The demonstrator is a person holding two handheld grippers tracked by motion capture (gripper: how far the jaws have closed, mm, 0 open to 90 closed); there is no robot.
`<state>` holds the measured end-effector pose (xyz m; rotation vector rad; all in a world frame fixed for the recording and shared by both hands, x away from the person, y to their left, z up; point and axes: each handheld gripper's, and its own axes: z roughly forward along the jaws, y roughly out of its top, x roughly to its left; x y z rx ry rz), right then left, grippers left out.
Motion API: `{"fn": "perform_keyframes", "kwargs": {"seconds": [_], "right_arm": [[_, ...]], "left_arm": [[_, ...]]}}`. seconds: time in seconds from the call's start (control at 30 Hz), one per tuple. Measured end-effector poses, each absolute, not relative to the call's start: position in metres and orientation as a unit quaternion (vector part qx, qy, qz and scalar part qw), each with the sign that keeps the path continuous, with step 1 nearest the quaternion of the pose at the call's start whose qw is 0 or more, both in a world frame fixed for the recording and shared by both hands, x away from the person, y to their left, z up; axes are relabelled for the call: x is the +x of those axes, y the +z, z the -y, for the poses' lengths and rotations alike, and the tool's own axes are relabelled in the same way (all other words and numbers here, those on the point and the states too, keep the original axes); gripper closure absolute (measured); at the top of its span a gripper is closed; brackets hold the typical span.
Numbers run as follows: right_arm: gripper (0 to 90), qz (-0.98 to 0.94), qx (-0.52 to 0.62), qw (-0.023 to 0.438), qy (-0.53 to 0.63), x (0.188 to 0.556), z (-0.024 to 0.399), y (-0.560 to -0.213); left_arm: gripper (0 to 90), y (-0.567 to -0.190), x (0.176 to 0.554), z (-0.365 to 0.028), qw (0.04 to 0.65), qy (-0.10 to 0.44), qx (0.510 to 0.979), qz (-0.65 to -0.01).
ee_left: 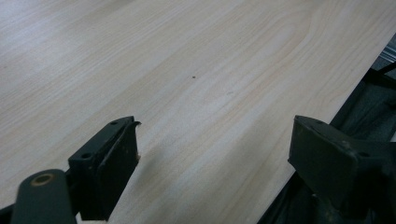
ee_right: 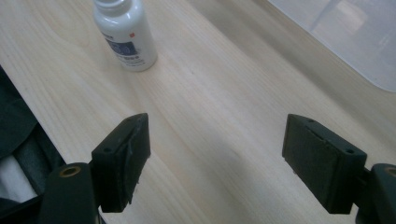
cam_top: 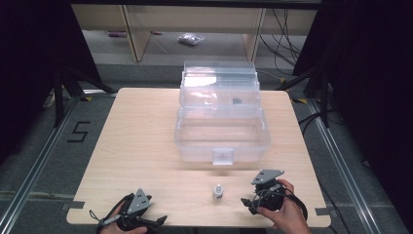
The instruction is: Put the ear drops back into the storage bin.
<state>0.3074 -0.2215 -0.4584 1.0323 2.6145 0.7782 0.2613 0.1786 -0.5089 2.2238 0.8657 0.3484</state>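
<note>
Nearest the high view's camera, at the table's front edge, sit both hand-held grippers: the left gripper [cam_top: 157, 221] low at the left, its holder's hand cut off by the frame, and the right gripper [cam_top: 247, 201] at the front right, gripped by a hand [cam_top: 286, 213] with its grey three-cornered plate uppermost. Left gripper view: jaws spread wide with nothing between them, over bare light wood [ee_left: 187, 84] close to the table edge, dark floor beyond at the right. Right gripper view: jaws likewise spread wide and empty, above the tabletop. A small white bottle [ee_right: 125, 33] stands upright on the table ahead of the right gripper, well apart from its jaws; in the high view it [cam_top: 217, 191] stands between the two grippers, nearer the right one, in front of the box. Its label carries a dark blue panel and a small red mark; the print is too small and blurred to read, and the cap is cut off in the right gripper view. A clear plastic box [cam_top: 221, 122] with tiered trays stands open at mid-table, front latch toward the person; a small dark item in an upper tray cannot be identified. The numeral "5" [cam_top: 78, 131] is marked on the floor left of the table.
</note>
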Motion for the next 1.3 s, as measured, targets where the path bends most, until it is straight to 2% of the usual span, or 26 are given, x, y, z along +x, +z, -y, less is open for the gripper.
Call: {"fn": "perform_keyframes", "kwargs": {"seconds": [0.33,0.53,0.67,1.3], "right_arm": [[24.6,-0.905,0.314,0.118,0.263,0.309,0.206,-0.457],[24.6,-0.917,0.290,0.100,0.254,0.312,0.194,-0.452],[24.6,-0.920,0.284,0.109,0.246,0.312,0.185,-0.450],[24.6,-0.936,0.257,0.088,0.224,0.319,0.159,-0.449]], "left_arm": [[15.2,-0.509,0.261,-0.179,0.357,0.134,0.861,-0.336],[15.2,-0.509,0.261,-0.178,0.357,0.134,0.861,-0.335],[15.2,-0.509,0.261,-0.179,0.357,0.134,0.861,-0.336],[15.2,-0.509,0.261,-0.179,0.358,0.135,0.861,-0.335]]}}
